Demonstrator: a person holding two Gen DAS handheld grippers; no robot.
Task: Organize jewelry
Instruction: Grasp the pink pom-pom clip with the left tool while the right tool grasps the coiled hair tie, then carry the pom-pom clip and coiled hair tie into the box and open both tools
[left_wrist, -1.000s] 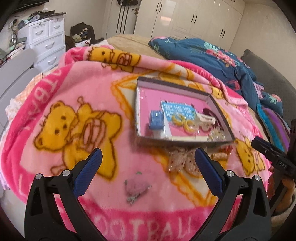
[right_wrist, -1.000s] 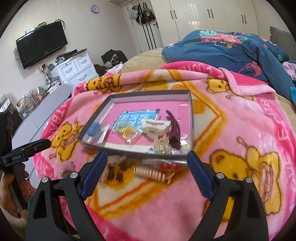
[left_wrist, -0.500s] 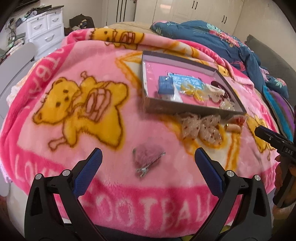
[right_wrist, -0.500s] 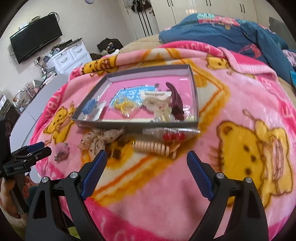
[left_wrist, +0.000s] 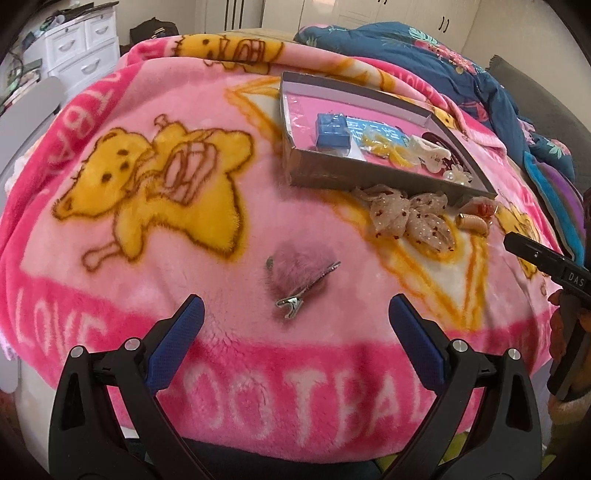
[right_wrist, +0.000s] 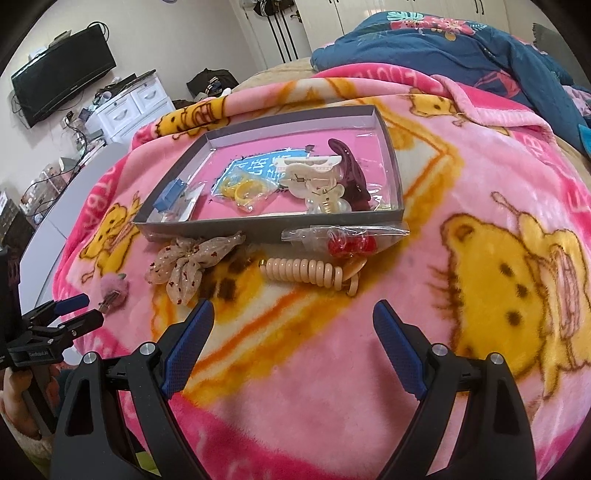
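- Your left hand-held gripper (left_wrist: 293, 315) hangs spread wide with nothing between its blue pads, tilted down at the pink blanket (left_wrist: 147, 236) on the bed.
- The pink pom-pom hair clip (left_wrist: 301, 275) lies just ahead of that gripper, roughly centred between the pads, its metal clip end nearest you; nothing touches it.
- Your right hand-held gripper (right_wrist: 293, 314) is likewise wide open and empty, above bare blanket.
- Just ahead of it lies the beige coiled hair tie (right_wrist: 306, 273), and just beyond that a clear packet with red beads (right_wrist: 345, 238), which rests against the near wall of the grey tray (right_wrist: 266, 227).
- The sheer beige bow (right_wrist: 194, 262) sits left of the coil, close to the tray's near wall, between the two grippers' reach.
- Inside the tray you have a small blue box (right_wrist: 170, 194), a packet of yellow rings (right_wrist: 245, 190), cream claw clips (right_wrist: 314, 177) and a dark maroon clip (right_wrist: 351, 173), crowded toward the near and right part; the far part shows open pink floor.
- The blanket falls away over the bed's edge right below your left gripper, by the white lettering.
- Open blanket lies to the right of the tray, over the yellow bear print (right_wrist: 517, 266).
- A blue quilt (right_wrist: 461, 48) is heaped beyond the tray.
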